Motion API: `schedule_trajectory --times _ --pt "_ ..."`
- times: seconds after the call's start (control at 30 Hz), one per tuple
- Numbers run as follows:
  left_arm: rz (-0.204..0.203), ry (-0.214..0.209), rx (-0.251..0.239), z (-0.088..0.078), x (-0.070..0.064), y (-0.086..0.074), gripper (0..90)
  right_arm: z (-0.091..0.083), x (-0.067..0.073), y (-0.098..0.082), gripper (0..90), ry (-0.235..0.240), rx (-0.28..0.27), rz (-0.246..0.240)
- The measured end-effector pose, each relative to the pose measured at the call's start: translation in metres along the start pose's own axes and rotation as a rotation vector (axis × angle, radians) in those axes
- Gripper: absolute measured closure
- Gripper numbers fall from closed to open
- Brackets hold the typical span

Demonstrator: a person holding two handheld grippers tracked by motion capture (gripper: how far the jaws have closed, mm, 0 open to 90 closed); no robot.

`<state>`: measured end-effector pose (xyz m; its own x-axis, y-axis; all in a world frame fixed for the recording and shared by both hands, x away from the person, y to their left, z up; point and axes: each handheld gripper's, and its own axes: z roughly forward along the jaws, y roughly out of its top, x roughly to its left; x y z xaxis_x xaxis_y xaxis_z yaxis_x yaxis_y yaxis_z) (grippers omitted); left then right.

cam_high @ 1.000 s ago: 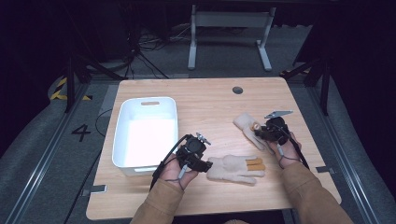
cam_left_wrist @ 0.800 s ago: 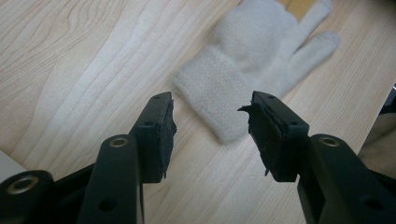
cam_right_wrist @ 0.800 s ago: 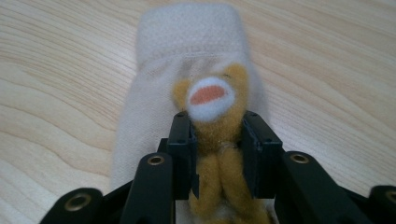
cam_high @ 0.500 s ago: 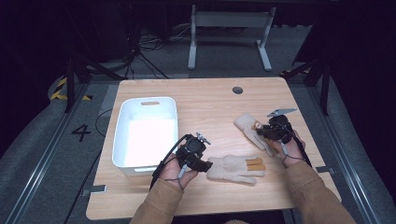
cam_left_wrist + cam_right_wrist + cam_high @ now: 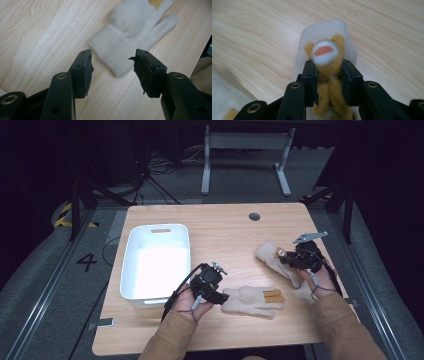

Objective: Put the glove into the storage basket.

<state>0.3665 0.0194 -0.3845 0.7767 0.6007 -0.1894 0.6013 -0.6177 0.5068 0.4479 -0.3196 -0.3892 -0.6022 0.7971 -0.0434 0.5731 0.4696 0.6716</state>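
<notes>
While my left claw [image 5: 112, 66] gapes wide before a cream glove's [image 5: 130, 32] cuff at frame centre, my right claw [image 5: 328, 75] pinches another glove's [image 5: 327, 53] tan finger.

worktop [image 5: 220, 232]: pale wood | left: white bin [image 5: 157, 262] | front centre: cream glove [image 5: 250, 300] | right: second glove [image 5: 270, 256]

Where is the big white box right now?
In the high view the white bin sits on the left side of the wooden table, just left of the left gripper and the near glove.
</notes>
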Motion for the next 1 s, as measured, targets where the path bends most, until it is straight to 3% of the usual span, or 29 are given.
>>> schedule_trajectory --times 0.37,0.6,1.0 --pt "0.035 -0.023 0.011 0.0 -0.002 0.005 46.2 -0.032 0.006 0.005 68.2 0.066 -0.032 -0.052" --pt "0.051 -0.036 0.015 -0.002 -0.003 0.009 45.8 -0.052 0.011 0.007 68.2 0.132 -0.019 -0.064" --pt "0.066 -0.035 0.008 -0.003 -0.004 0.011 45.3 -0.062 0.031 0.011 68.2 0.204 -0.002 -0.168"
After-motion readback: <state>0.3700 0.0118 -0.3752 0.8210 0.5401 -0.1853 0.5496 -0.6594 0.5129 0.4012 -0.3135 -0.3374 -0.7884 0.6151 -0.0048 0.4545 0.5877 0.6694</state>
